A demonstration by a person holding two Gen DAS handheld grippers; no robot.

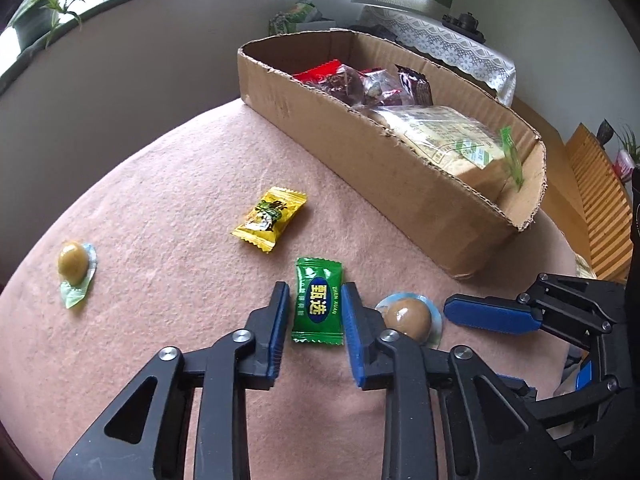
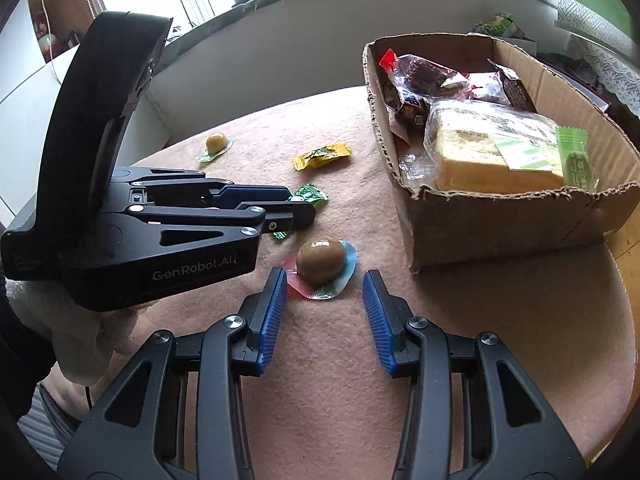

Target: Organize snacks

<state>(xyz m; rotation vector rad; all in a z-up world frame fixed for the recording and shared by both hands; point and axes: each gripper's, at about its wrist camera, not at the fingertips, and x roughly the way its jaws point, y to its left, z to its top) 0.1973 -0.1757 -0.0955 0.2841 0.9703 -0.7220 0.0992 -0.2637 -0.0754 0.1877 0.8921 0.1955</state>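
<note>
snacks lie scattered on a pink, felt-like tablecloth (image 1: pixel 160 208), nearest among them a glossy green candy wrapper (image 1: pixel 319 306) with crimped ends and a blue oval label. it lies flat between the ribbed blue pads of the left gripper (image 1: pixel 316 312), whose jaws stand slightly apart on either side of it; a thin gap shows on the left, and the right pad sits at the wrapper's edge, so nothing is pinched.

just right of it rests a round brown jelly cup (image 2: pixel 321 262), a smooth dome on a flat foil rim of blue, red and green. the right gripper (image 2: pixel 325 312) hangs just short of it with its jaws spread wider than the dome, touching nothing.

farther off lies a crinkled yellow candy packet (image 1: pixel 269 219), and well to the left a second domed jelly cup (image 1: pixel 73 263), olive-coloured, on a pale green rim.

beyond these stands a shallow corrugated cardboard box (image 1: pixel 360 152) with torn, ragged edges. inside it sit a clear-wrapped block of pale crackers (image 2: pixel 496 152) with green print, and dark, shiny wrapped sweets (image 2: pixel 424 76) at the far end.
</note>
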